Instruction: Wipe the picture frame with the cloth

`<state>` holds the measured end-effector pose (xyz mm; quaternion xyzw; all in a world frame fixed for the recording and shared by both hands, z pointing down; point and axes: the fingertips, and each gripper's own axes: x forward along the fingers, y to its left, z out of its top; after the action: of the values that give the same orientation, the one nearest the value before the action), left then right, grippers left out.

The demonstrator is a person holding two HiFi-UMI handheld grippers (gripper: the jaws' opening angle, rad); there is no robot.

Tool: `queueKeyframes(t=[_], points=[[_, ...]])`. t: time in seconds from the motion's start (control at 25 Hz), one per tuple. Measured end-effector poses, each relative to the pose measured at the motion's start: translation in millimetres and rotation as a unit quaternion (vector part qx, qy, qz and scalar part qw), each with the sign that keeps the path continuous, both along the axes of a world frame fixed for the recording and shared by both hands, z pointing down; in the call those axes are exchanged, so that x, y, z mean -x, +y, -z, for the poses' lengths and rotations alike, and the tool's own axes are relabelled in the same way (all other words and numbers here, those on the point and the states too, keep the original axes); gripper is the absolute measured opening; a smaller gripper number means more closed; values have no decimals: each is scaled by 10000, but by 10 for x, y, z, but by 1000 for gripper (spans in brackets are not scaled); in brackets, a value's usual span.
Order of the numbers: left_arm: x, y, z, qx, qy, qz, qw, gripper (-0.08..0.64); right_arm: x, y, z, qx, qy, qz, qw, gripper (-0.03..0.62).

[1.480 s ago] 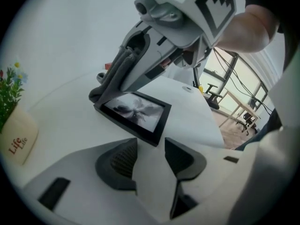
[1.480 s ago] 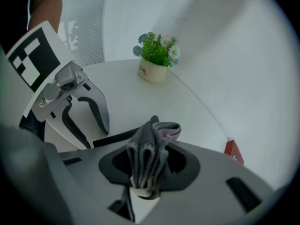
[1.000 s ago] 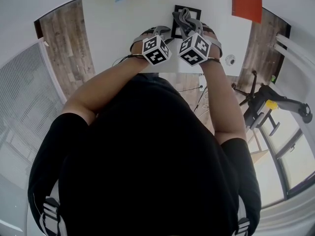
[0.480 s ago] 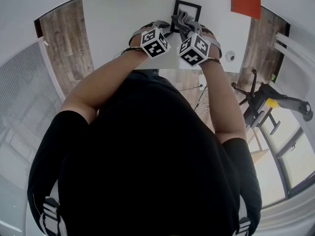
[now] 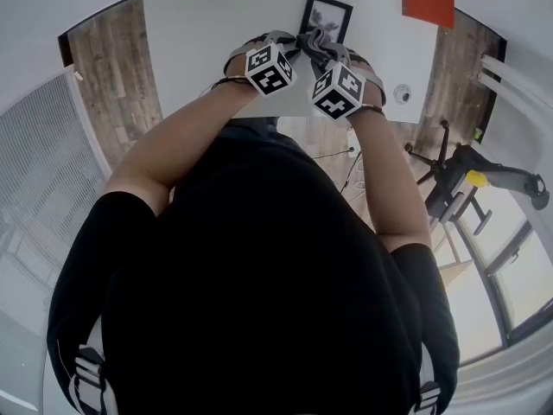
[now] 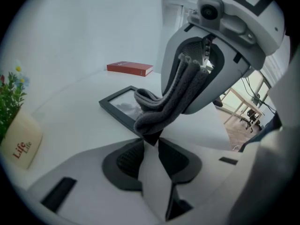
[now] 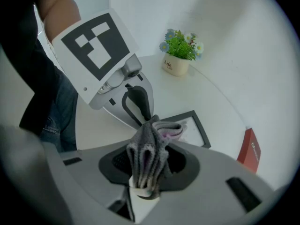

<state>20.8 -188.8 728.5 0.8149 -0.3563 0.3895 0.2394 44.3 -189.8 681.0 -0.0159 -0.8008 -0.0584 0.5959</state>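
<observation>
A small potted plant (image 7: 176,63) stands at the far left of the white tabletop (image 6: 70,121), well apart from the rest. Next comes the left gripper (image 6: 150,146), angled down toward the tabletop. Its jaws are closing with a narrow gap left between them, and the near corner of the picture frame (image 6: 123,106) sits right at their tips; the pads do not visibly press on it. The black picture frame lies flat on the tabletop just ahead of both grippers. A grey cloth (image 6: 168,102) hangs over it, its bunched lower end resting on the frame's near part. The right gripper (image 7: 149,146), pointing steeply down just beside the left one, is clamped on the upper end of that cloth, whose folds are squeezed between its pads. Farther right, near the tabletop's far edge, lies a red book (image 6: 130,68), apart from the frame.
</observation>
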Motion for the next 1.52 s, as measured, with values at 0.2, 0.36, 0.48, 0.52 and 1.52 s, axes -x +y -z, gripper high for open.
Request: queueKeyframes(t=[0.2, 0.36, 0.48, 0.52, 1.52], points=[[8, 7, 0, -30, 13, 28, 10000, 103, -20, 77, 13, 72, -6, 5, 10000, 109], [6, 6, 8, -96, 8, 43, 9999, 103, -33, 75, 40, 132, -34, -60, 9999, 109], [6, 10, 9, -139, 0, 33, 9999, 103, -38, 56, 67, 154, -68, -124, 9998, 109], [3, 12, 7, -146, 0, 31, 9999, 103, -40, 44, 80, 145, -80, -151, 9997, 109], [-12, 14, 19, -217, 76, -115, 9997, 100, 42, -1177, 340, -1070, -421, -1009, 9882, 109]])
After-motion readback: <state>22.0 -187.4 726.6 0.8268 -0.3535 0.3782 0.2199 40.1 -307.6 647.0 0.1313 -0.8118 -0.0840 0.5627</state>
